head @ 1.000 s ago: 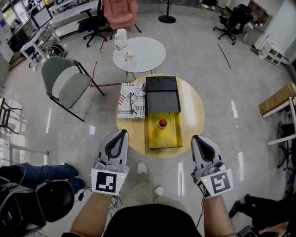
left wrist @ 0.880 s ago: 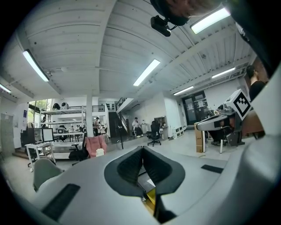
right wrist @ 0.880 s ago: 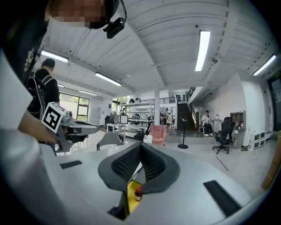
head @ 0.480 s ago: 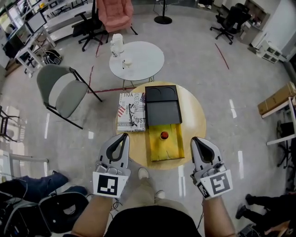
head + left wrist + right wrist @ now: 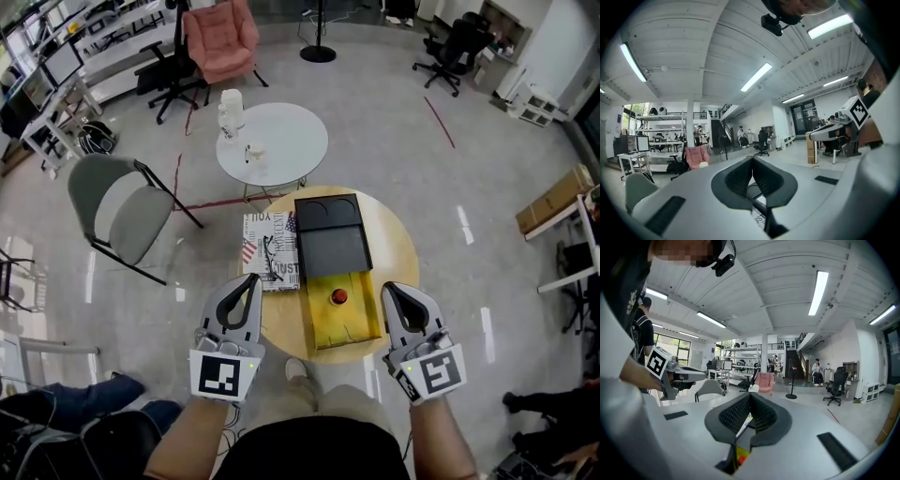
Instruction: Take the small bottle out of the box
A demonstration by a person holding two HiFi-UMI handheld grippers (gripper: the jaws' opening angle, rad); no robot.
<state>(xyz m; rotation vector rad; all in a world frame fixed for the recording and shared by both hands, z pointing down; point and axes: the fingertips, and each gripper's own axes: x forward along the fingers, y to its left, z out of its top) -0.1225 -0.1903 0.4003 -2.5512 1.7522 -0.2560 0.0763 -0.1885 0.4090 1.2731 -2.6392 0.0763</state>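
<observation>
Bright, even indoor light. Source: ceiling strip lights [image 5: 756,77], overhead in both gripper views; some daylight from windows [image 5: 677,345]. The glossy floor [image 5: 422,178] carries white glare streaks. Shadows are faint and soft-edged. Head view: sharp, straight lines bowed toward the edges. Gripper views: heavy fisheye, black vignetted corners. Left tongs [image 5: 752,159] and right tongs [image 5: 750,397] are soft, too near the lens; the background is fairly crisp.

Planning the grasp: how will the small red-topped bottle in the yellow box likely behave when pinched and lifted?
The small bottle looks tiny beside the yellow box, so probably light. Only its round red top shows from above, so it seems upright and may tip or roll if nudged. Material cannot be told.
</observation>
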